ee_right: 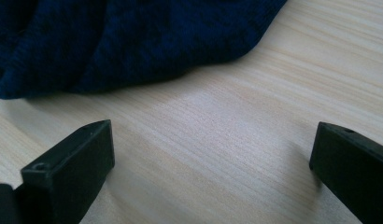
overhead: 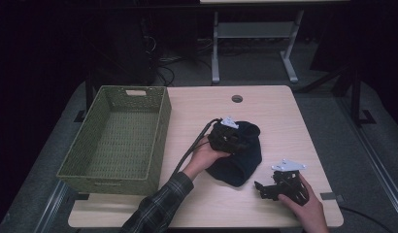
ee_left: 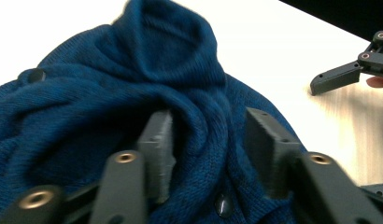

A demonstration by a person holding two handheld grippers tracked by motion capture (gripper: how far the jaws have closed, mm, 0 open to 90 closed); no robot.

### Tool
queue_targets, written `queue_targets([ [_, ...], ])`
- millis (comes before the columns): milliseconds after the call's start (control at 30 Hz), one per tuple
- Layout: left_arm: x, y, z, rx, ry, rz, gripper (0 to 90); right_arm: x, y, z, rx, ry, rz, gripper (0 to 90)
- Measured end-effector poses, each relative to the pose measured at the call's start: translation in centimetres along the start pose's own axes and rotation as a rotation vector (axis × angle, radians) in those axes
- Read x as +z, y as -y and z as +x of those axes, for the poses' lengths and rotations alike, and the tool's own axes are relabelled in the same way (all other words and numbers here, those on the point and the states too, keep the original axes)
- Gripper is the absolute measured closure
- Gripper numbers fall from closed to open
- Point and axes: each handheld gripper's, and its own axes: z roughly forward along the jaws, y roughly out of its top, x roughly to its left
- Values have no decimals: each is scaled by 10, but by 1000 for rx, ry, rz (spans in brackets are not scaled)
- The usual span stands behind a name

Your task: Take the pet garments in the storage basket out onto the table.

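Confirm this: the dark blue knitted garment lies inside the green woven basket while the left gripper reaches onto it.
Wrong place. The high view shows the dark blue knitted garment on the table, right of the green woven basket. The left gripper does reach onto it.

Obstacles: green woven basket [overhead: 117, 138] at 9 o'clock; crumpled navy knit sweater [overhead: 238, 155] at table [overhead: 265, 109] centre. Free passage: bare wood from 12 to 3 o'clock.

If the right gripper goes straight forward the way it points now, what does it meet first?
Probably the dark blue knitted garment. The right gripper has open jaws above bare table, and the garment's edge lies just ahead; depth is unclear.
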Motion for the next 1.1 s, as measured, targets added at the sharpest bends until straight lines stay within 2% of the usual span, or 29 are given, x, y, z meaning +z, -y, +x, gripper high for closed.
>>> queue_targets([
  [133, -5, -2, 1, 1, 10, -16, 395, 0, 0, 0, -1, 0, -1, 0],
  [233, -8, -4, 1, 36, 0, -16, 312, 0, 0, 0, -5, 2, -1, 0],
  [367, -12, -6, -2, 37, -3, -30, 196, 0, 0, 0, -5, 1, -2, 0],
  [467, -16, -8, -3, 47, -7, -35, 149, 0, 0, -1, -10, 2, -5, 0],
  [533, -20, -9, -3, 56, -11, -33, 139, 0, 0, 0, -5, 1, 0, 0],
  [933, -50, -1, -5, 34, -39, -55, 139, 0, 0, 0, -4, 1, 2, 0],
  [1100, -63, 6, -8, 45, -57, -61, 139, 0, 0, 0, -5, 2, 2, 0],
])
